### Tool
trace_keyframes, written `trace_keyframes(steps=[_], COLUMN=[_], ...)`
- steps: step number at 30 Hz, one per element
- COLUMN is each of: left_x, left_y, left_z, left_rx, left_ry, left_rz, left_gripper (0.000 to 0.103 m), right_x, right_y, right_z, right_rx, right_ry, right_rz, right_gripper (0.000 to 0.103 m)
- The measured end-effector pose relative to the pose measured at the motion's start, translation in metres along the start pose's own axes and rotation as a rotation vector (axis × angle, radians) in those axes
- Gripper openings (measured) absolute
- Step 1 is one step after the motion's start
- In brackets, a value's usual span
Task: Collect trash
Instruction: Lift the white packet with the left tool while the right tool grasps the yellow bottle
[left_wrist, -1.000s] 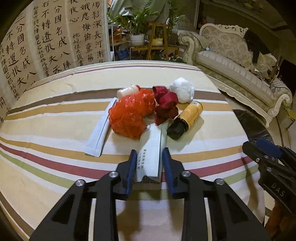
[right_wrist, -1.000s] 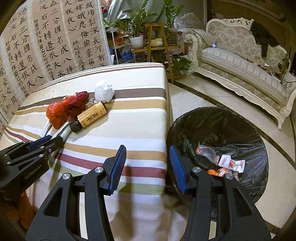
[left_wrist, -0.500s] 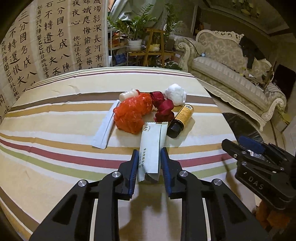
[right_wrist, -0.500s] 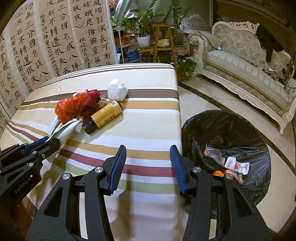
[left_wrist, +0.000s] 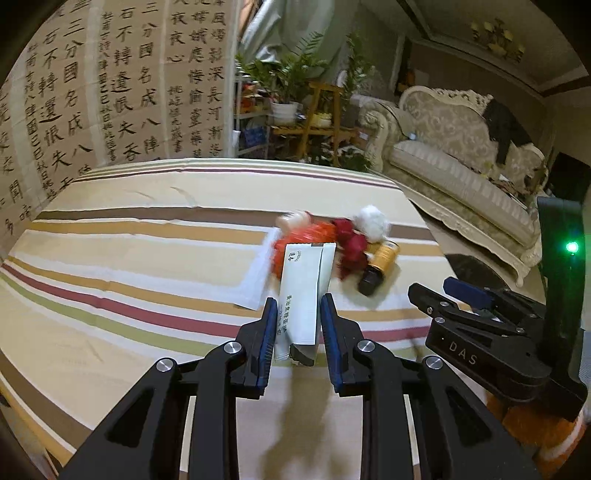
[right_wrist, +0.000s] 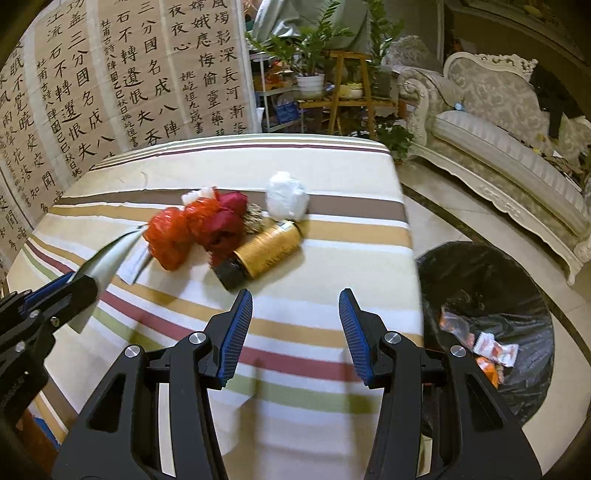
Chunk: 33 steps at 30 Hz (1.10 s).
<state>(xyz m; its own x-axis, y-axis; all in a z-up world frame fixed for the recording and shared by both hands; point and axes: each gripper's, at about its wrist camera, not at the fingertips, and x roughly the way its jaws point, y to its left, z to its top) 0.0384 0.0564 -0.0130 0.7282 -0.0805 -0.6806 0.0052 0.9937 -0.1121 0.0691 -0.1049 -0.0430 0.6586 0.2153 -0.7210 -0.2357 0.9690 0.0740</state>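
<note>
My left fingers (left_wrist: 298, 325) pinch one white sachet (left_wrist: 303, 291), lifted off the counter (left_wrist: 147, 258) and tilted forward. My right fingers (right_wrist: 295, 325) are spread with nothing between them, pointing down at the striped cloth. Beyond them lie one gold bottle (right_wrist: 266, 251) with a black cap, one red bag (right_wrist: 173, 236), one dark red wrapper (right_wrist: 225, 218) and one white paper ball (right_wrist: 286, 197), close together. One black bin (right_wrist: 487, 295) stands on the floor at the right.
</note>
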Motion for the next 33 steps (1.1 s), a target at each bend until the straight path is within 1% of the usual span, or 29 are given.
trace_keyframes(steps=[8,9,10,11,14,19,23,27,30,33], left_x=[0.008,0.009,0.01,0.012,0.017,0.022,0.026,0.027,0.027,0.028], left_y=[0.039,0.042,0.045,0.049,0.056,0.062,0.065,0.066,0.068,0.071], left_z=[0.006,0.007,0.007,0.008,0.009,0.008,0.009,0.01,0.011,0.012], left_rx=[-0.052,-0.057,-0.063,-0.068,-0.081,-0.093,-0.098,-0.104,-0.107,-0.111], left_ry=[-0.003,-0.002,-0.001,-0.001,0.004,0.014,0.019,0.02,0.015,0.016], left_rz=[0.063,0.068,0.072,0.076,0.086,0.088,0.084,0.084,0.086,0.088], left_gripper=[0.025,0.025,0.025,0.025,0.025,0.025,0.025,0.025,0.025,0.025], right_x=[0.028,0.03,0.034,0.035,0.04,0.037,0.032,0.028,0.033,0.044], right_y=[0.017,0.017,0.018,0.019,0.02,0.02,0.013,0.011,0.013,0.013], right_z=[0.02,0.022,0.025,0.025,0.029,0.029,0.026,0.028,0.034,0.038], right_rx=[0.018,0.022,0.028,0.031,0.039,0.016,0.027,0.053,0.07,0.09], right_ry=[0.03,0.032,0.036,0.037,0.043,0.046,0.056,0.044,0.033,0.049], right_rz=[0.018,0.018,0.014,0.01,0.009,-0.011,-0.045,-0.04,-0.05,-0.063], right_gripper=[0.048,0.049,0.055,0.057,0.057,0.06,0.06,0.06,0.061,0.061])
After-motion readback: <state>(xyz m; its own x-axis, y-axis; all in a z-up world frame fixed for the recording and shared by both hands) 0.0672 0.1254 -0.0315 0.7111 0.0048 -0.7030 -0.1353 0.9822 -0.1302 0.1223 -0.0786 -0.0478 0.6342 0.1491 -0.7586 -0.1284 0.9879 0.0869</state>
